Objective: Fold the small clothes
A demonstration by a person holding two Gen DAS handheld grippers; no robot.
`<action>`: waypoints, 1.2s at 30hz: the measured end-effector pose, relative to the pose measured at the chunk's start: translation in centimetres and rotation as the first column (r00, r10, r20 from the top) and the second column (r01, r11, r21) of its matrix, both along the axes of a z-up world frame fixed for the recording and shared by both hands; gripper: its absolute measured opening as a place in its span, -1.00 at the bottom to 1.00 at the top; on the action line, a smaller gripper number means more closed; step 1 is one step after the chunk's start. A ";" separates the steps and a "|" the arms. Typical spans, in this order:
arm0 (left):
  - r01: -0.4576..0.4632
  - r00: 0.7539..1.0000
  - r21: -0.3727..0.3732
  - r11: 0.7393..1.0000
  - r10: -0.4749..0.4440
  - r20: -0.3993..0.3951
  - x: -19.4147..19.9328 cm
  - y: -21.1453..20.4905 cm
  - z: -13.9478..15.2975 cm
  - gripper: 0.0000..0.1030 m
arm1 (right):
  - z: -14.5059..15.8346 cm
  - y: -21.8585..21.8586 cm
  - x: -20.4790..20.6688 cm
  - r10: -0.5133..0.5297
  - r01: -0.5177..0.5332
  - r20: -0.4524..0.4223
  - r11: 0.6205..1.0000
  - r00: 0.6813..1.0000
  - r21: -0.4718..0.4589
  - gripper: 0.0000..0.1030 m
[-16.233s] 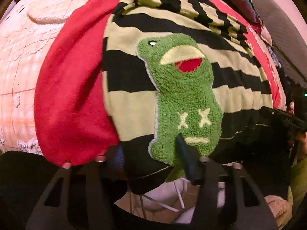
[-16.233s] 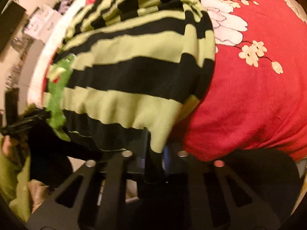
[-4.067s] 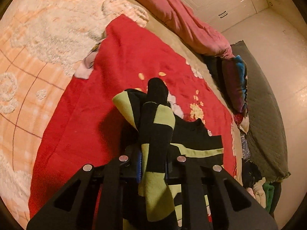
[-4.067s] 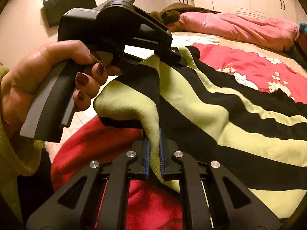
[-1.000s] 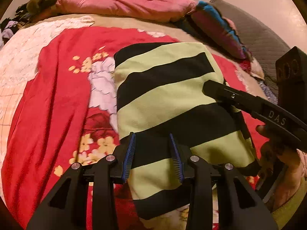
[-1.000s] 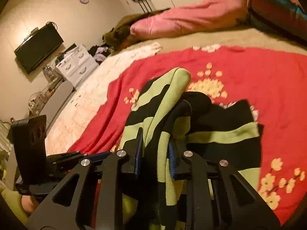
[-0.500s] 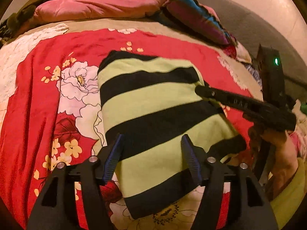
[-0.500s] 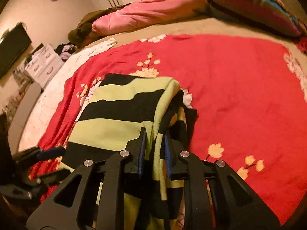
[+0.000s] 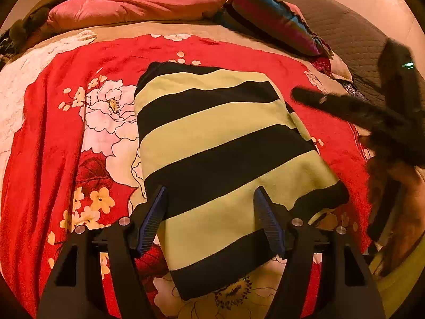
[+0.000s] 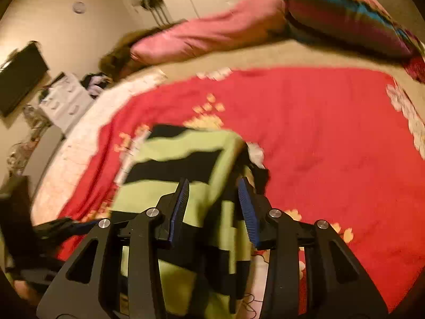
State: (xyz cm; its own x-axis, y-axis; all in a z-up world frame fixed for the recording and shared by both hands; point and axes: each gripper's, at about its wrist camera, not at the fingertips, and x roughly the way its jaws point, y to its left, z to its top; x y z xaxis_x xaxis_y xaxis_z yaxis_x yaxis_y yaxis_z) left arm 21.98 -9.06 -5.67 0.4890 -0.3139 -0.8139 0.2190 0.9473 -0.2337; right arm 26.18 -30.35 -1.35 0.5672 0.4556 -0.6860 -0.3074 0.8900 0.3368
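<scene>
A small green-and-black striped garment (image 9: pixel 220 154) lies folded in a rectangle on the red flowered blanket (image 9: pixel 50 143). My left gripper (image 9: pixel 209 220) is open and empty, its fingers straddling the garment's near end from above. My right gripper (image 10: pixel 213 207) is open too, over the garment's right edge (image 10: pixel 186 167), and holds nothing. The right gripper also shows blurred at the right of the left wrist view (image 9: pixel 353 111), beside the garment. The left gripper's fingers show at the lower left of the right wrist view (image 10: pixel 58 226).
A pink duvet (image 9: pixel 138 2) and a striped pillow (image 9: pixel 276 18) lie at the head of the bed. A grey quilt (image 9: pixel 345 37) is at the far right. A white crocheted cover (image 9: pixel 16 90) lies left. A television (image 10: pixel 21 77) and drawers (image 10: pixel 66 98) stand beyond the bed.
My right gripper has opened and let go of the garment's edge, which now lies flat. My left gripper has opened wider. The right view is blurred from motion.
</scene>
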 end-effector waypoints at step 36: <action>-0.103 0.994 0.022 0.994 0.102 0.041 -0.9 3.2 1.7 0.81 | -0.2 -1.7 -2.5 -0.093 0.092 -0.008 0.991 0.996 -0.093 0.72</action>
State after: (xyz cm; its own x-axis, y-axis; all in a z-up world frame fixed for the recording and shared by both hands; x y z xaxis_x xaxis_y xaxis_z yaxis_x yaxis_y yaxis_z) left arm 21.03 -5.85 -4.02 0.5502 -0.2404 -0.7997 0.1288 0.9706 -0.2032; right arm 23.63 -32.06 -1.55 0.5951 0.3358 -0.7301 -0.2184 0.9419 0.2552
